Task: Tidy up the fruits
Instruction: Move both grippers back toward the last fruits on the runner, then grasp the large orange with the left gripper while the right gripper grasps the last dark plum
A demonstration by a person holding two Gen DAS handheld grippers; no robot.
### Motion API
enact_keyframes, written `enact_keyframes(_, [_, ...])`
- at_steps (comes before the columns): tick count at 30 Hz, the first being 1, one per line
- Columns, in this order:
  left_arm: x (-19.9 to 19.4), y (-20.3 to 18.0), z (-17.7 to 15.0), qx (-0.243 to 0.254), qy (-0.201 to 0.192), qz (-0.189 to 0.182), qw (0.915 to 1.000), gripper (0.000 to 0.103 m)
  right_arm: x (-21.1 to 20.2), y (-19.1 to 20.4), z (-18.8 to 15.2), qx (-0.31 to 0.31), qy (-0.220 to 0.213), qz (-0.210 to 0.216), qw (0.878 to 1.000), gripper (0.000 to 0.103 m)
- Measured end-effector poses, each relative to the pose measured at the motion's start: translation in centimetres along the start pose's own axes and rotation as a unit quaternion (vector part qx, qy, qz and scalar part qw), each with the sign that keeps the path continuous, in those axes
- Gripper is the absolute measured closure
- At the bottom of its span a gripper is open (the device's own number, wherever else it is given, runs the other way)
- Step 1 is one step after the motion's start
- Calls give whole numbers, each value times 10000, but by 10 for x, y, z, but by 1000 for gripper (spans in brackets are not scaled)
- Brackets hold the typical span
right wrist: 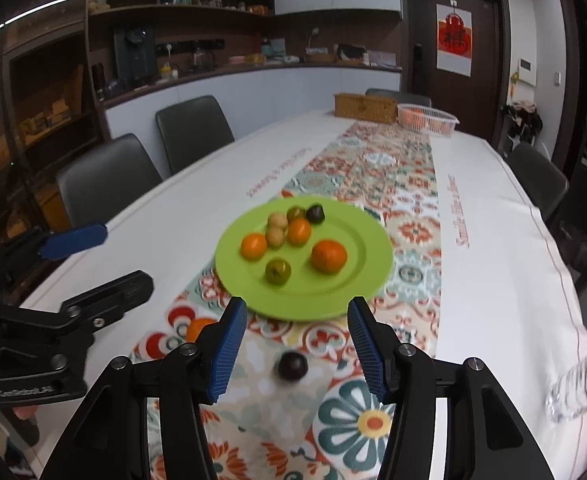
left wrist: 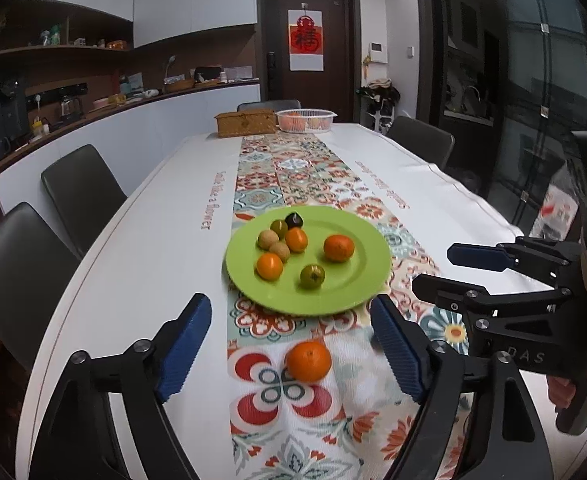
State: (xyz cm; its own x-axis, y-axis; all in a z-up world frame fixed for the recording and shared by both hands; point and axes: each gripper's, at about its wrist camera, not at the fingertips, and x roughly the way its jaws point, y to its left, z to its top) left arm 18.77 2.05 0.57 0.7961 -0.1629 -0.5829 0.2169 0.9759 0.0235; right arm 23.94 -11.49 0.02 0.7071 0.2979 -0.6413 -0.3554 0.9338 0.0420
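Fruit waits loose on the patterned surface just near of the green plate (left wrist: 367, 280): an orange (left wrist: 308, 361) between the open, empty left tongs (left wrist: 291, 350), a dark plum (right wrist: 292, 365) between the open right tongs (right wrist: 295, 350), both probably light, roll-prone, best pinched across the middle.

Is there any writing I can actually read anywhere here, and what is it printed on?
"Smile like a flower": on the white tablecloth, beside the patterned runner.
"DAS": on the body of the right gripper.
Red character: on the door poster, stylised.
Lettering along the tablecloth's other side and on the left gripper: too blurred.
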Motion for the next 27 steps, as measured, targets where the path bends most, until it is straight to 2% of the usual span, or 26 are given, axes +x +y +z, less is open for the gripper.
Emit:
enact_keyframes(10, [23, 0, -39, 81, 405, -197, 9990, 21, 22, 4, -35, -33, 484, -34, 9988, 49])
enact_keyframes(18, [50, 2, -49, 183, 569, -401, 9974, 21, 46, 6, -47, -71, 805, -13, 9967, 50])
enact_keyframes(27, [82, 0, -47, 258, 875, -634, 9938, 34, 66, 1, -50, -15, 1011, -3, 9949, 54])
